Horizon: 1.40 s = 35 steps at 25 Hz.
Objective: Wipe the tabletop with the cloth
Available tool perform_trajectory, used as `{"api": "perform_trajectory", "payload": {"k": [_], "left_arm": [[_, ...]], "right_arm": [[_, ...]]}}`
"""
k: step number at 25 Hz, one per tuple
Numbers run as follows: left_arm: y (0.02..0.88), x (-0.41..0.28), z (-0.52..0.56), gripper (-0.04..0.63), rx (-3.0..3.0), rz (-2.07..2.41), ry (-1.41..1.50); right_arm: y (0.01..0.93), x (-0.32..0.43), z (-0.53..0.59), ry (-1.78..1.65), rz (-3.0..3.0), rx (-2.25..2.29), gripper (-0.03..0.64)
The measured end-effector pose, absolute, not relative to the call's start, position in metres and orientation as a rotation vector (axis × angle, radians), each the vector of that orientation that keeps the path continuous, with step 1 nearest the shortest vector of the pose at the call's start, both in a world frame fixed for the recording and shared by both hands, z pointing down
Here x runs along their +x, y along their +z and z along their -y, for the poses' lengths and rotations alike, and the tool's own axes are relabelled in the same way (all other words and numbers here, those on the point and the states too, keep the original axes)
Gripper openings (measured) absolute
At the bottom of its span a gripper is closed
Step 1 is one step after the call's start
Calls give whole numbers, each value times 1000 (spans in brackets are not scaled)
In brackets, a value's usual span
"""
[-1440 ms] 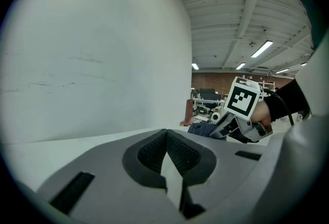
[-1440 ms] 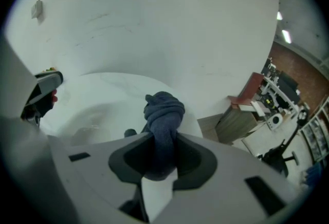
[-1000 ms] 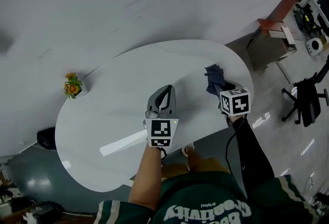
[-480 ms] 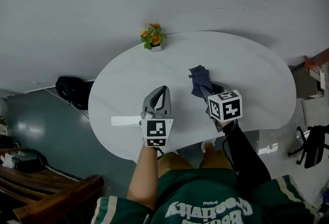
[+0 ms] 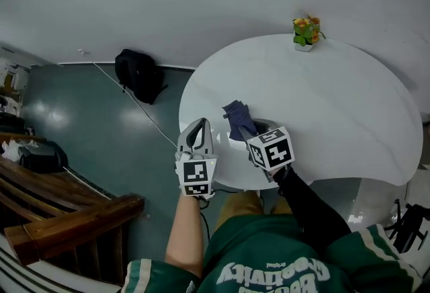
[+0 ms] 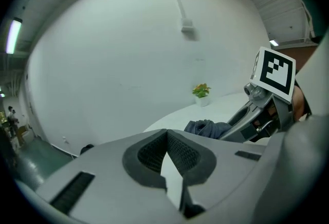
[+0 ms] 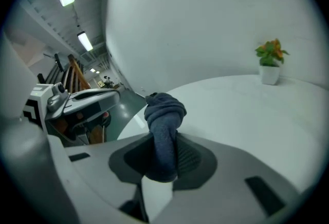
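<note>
A dark blue cloth (image 5: 236,119) is bunched up and pinched in my right gripper (image 5: 243,134), which is shut on it near the near-left edge of the white oval tabletop (image 5: 336,117). In the right gripper view the cloth (image 7: 164,130) stands up between the pads as a twisted wad. My left gripper (image 5: 195,136) hovers just left of the right one, at the table's left rim, shut with nothing held. In the left gripper view its jaws (image 6: 165,152) meet, and the cloth (image 6: 205,128) and the right gripper show to the right.
A small potted plant (image 5: 306,32) with orange flowers stands at the table's far edge against the white wall. A black bag (image 5: 139,75) lies on the green floor at left. Wooden railing (image 5: 60,218) is at the lower left.
The view has swung right to left, so the table now sits at the right. Both grippers, with the cloth, stand nearer the table's left near edge.
</note>
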<state>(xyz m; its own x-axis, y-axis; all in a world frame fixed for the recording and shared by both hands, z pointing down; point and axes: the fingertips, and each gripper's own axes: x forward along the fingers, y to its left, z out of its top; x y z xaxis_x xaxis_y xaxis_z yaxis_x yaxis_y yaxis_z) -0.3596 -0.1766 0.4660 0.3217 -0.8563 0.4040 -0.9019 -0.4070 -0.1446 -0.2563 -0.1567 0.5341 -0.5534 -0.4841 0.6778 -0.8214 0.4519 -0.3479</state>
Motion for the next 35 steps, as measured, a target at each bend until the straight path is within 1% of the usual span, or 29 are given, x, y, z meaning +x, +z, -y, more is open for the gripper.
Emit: {"api": "perform_trajectory", "payload": {"k": [5,9,13,16,19,24,35], "left_arm": [[474,-443,144,2,2347,1756,682],[474,-491,115,2,2255,1834,673],[482,-504,99,2,2209,1866,664],[491,-492,91,2,2207,1835,652],[499,-458,90,2,2243,1771,644],[501,-369,95,2,2355,1664,651],[503,-101,89,2,2601,1359,638]], "right_arm": [[545,-360,124,939,2254,875,101],[556,-413,94,951,2250,760,103],[588,-413,77,910,2161,743,101],[589,-394,79,881,2149,784,101],[588,-357,86,835,2123,850,101],[589,-258,93,870,2083,997,101],[587,9,63,964,1980,1312,101]]}}
